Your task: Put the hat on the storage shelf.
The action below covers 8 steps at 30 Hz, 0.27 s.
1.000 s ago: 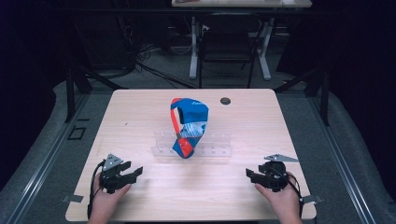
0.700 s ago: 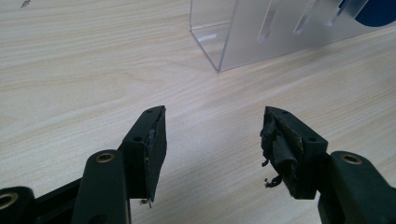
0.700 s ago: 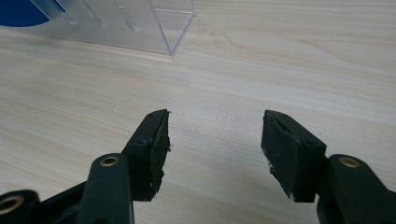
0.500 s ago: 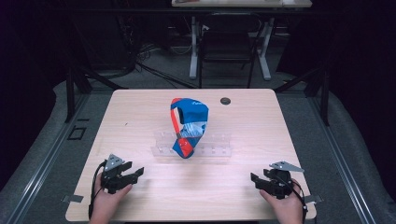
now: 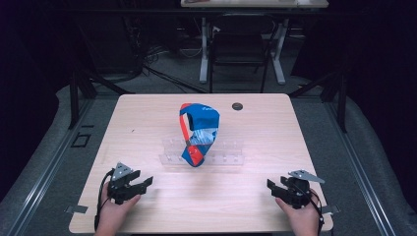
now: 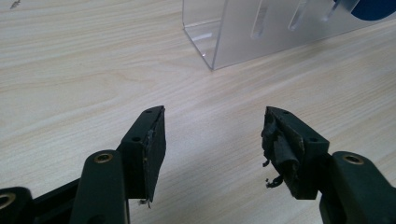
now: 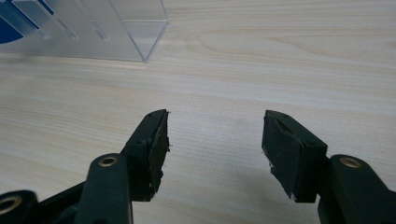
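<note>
the jaws of both grippers are held apart, with bare wood seen between them and nothing gripped. the left gripper [image 5: 142, 183] is held low over the near left part of the table [image 5: 147, 118], its jaws pointed toward the middle; in the left gripper view [image 6: 212, 140] worn, frayed padding is seen on its right jaw. the right gripper [image 5: 272, 188] is held over the near right part of the table, its jaws pointed to the left; its own view [image 7: 214, 140] shows the same wide gap. each gripper is held by a hand [image 5: 112, 216] entering from the near edge, the other hand [image 5: 302, 219] at the right.

a clear rack [image 5: 223, 152] is set across the middle of the table, well apart from both grippers. a blue, red and white bag [image 5: 199, 130] is stood in the rack, left of its middle, leaning slightly. a corner of the rack is seen at the top of each gripper view [image 6: 243, 37] [image 7: 116, 32]. a small dark disc [image 5: 237, 106] is seen near the far edge of the table, beyond the bag.
</note>
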Tool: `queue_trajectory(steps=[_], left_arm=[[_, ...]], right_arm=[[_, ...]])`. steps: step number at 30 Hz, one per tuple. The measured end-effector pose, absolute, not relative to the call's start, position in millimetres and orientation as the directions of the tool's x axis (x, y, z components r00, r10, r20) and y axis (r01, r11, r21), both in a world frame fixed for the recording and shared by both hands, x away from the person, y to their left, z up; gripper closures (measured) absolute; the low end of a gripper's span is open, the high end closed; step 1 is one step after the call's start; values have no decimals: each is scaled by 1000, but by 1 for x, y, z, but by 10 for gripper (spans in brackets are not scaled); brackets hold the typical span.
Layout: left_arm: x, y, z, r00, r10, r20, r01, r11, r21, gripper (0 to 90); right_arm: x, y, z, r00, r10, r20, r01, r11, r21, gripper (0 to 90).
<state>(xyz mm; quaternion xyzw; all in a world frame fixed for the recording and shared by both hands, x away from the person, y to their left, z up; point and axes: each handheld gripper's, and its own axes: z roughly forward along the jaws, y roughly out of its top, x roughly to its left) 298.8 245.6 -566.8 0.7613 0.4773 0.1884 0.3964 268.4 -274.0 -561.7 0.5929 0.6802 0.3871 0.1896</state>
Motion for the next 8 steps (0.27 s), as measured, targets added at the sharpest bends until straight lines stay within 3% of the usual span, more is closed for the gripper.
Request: queue_trajectory(steps=[8], left_arm=[[299,243,-566,482,872,-87,572,-237,786,398]], right_arm=[[269,-274,-561,-221,948,227,656,-27,754,408]])
